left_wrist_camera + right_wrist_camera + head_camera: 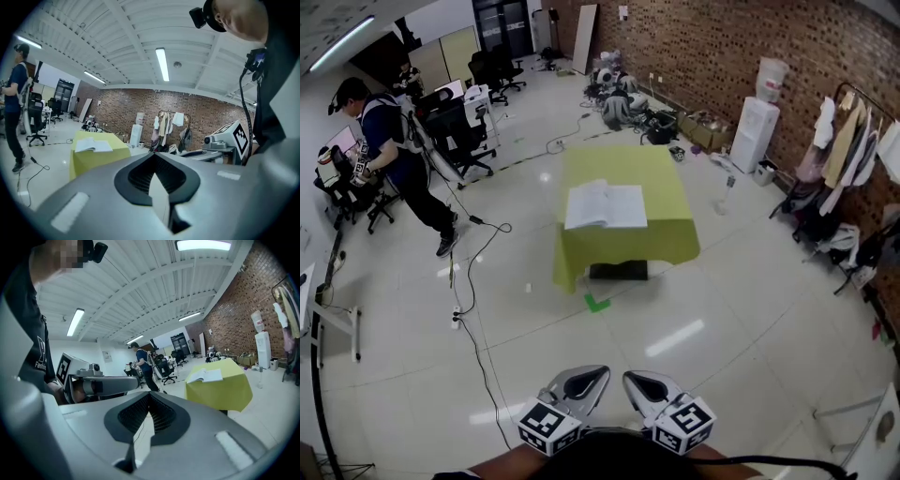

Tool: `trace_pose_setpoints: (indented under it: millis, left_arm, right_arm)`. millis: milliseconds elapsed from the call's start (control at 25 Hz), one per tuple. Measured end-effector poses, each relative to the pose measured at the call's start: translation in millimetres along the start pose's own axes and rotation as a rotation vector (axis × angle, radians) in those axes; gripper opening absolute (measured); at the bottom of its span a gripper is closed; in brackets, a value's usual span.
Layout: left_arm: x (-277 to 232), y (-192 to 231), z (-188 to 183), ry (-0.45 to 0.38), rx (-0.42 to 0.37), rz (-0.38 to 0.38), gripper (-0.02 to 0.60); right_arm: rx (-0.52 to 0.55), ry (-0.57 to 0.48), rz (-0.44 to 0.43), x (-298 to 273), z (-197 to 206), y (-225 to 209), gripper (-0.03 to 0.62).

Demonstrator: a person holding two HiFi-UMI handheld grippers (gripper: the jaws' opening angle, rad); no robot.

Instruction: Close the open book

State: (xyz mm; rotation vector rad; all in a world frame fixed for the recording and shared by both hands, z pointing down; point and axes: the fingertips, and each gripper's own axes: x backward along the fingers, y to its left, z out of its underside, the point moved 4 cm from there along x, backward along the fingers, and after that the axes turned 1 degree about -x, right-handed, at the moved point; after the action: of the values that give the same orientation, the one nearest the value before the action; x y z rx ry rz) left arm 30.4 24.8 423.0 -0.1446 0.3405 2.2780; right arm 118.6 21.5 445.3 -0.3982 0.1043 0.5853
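my left gripper and right gripper are grey shells with black ribbed pads, each carrying a cube of black-and-white square markers. i wear a dark shirt with white lettering, and a black cable runs down it.

One book, one table, two grippers

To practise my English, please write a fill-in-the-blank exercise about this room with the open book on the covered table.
1. The white paper book lies ____ on the table, pages facing up.
2. The square table under it is covered by a yellow-green ____.
3. The left gripper and the right gripper both have their jaws ____, holding nothing.
4. The wall behind the table is built of red-brown ____.

Missing words: open; cloth; shut; brick.
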Motion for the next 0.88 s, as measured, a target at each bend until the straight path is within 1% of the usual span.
trace_pose_setpoints:
  millis: [280,480,680,800,880]
  left_arm:
    - [12.4,85.1,-18.1,-0.016,0.028,0.015,0.008]
    - [31.6,137.5,-26.1,-0.019,0.029,0.039,0.008]
    - [52.6,181.3,-27.3,-0.008,0.042,0.069,0.008]
    - [63.2,202.7,-27.2,0.008,0.04,0.101,0.008]
    - [68.7,216.2,-28.4,0.007,0.04,0.109,0.008]
  right_arm:
    - [0.021,0.001,0.038,-75.5,-22.8,5.4,0.008]
    - [0.012,0.008,0.057,-131.4,-30.6,15.8,0.008]
    - [-0.012,0.018,0.07,-180.1,-34.0,31.8,0.008]
    - [-0.009,0.015,0.086,-206.0,-39.3,40.6,0.008]
    - [-0.003,0.018,0.092,-219.5,-41.1,46.2,0.008]
